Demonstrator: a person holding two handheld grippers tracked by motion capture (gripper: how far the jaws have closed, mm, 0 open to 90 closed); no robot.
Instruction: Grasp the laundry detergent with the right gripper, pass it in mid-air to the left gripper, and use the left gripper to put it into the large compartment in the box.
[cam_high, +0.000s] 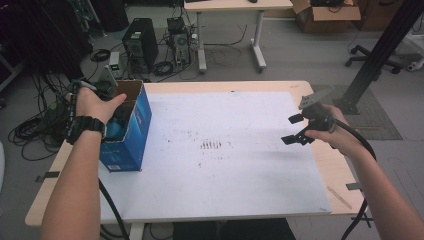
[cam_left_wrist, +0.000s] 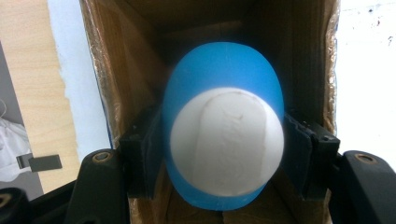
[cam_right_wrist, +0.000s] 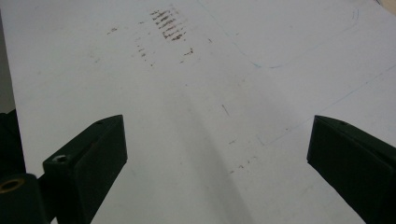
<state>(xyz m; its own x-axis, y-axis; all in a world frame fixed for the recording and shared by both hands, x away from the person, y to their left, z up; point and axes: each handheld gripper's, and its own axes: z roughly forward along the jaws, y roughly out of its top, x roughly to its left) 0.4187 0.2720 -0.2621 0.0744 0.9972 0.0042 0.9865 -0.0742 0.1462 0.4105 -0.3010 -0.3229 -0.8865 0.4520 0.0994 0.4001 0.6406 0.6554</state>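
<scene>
A blue cardboard box (cam_high: 127, 135) stands open-topped at the left of the white board (cam_high: 235, 110). My left gripper (cam_left_wrist: 224, 144) reaches down into the box's brown inside (cam_left_wrist: 135, 56) and is shut on a rounded blue object with a white round face (cam_left_wrist: 226, 140), its pads pressing both sides. From above, the person's left hand (cam_high: 95, 105) covers the box opening. At the right, my right gripper (cam_high: 291, 130) hovers over the board with its jaws wide apart and nothing between them; the right gripper (cam_right_wrist: 215, 144) faces bare white board (cam_right_wrist: 261, 84).
Dark scuff marks (cam_high: 211, 145) sit mid-board, scuff marks (cam_right_wrist: 168, 25). The wooden table (cam_high: 340, 170) shows around the board. On the floor beyond stand a computer tower (cam_high: 140, 42), cables, another table (cam_high: 230, 30) and a black post (cam_high: 380, 50) at right.
</scene>
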